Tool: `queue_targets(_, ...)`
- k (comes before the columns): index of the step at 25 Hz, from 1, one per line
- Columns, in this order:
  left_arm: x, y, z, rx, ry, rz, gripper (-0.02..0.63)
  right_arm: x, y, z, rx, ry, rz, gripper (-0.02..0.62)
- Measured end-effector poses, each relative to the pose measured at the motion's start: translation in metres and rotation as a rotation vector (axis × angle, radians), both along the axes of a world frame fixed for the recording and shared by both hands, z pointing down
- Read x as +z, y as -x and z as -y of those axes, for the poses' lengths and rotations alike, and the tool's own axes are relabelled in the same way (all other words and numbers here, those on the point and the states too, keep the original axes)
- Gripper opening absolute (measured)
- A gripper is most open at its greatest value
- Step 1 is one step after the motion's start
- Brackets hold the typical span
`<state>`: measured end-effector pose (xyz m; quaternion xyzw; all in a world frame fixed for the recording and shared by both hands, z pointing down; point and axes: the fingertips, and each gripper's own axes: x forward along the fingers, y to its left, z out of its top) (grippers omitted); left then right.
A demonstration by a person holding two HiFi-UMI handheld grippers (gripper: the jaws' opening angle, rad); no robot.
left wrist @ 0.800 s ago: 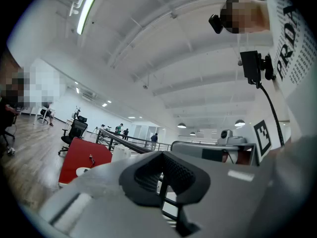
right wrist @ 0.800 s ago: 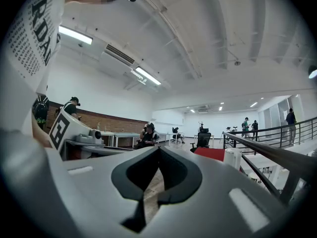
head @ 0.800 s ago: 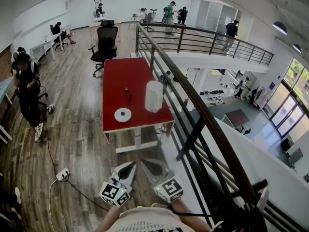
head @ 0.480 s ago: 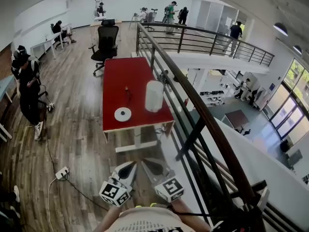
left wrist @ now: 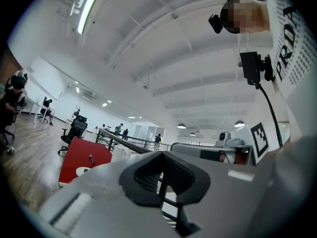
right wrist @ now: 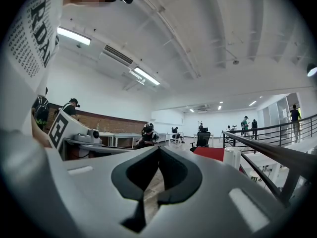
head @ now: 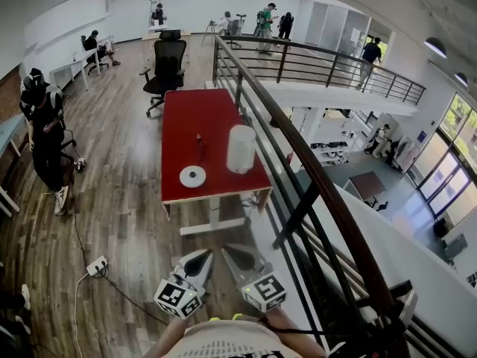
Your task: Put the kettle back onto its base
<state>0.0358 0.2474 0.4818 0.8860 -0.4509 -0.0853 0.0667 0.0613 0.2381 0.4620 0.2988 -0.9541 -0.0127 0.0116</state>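
On the red table (head: 195, 110) the kettle (head: 241, 149) looks distant and featureless.

The table (head: 197, 107) is looking red. The kettle (head: 241, 149) and its base (head: 192, 176) are looking white. The left gripper (head: 204, 253) and right gripper (head: 228, 249) are showing black-and-white squares.

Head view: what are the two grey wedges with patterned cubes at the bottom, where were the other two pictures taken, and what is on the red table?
They are tools a person holds: the left hand-held gripper and the right hand-held gripper, both with jaws together, holding nothing. A camera on the person's head took this picture; a camera riding on each hand-held gripper took the others, looking along its jaws. On the red rectangular table stand a tall white cylindrical kettle and, apart from it, its flat round white base.
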Motion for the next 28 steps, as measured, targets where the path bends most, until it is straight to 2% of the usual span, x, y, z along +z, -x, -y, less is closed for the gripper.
queue_targets(12, 0.002, 0.016, -0.009, 0.003, 0.007, -0.015, -0.008, 0.005, 0.005, 0.000, 0.034, 0.018, 0.004, 0.009)
queue_targets(19, 0.008, 0.045, -0.015, -0.033, 0.011, -0.026, -0.008, 0.003, 0.024, 0.004, 0.027, -0.005, -0.011, 0.009)
queue_targets(28, 0.007, 0.047, -0.002, -0.022, 0.025, -0.037, -0.008, 0.006, 0.029, 0.015, 0.051, -0.023, -0.048, 0.011)
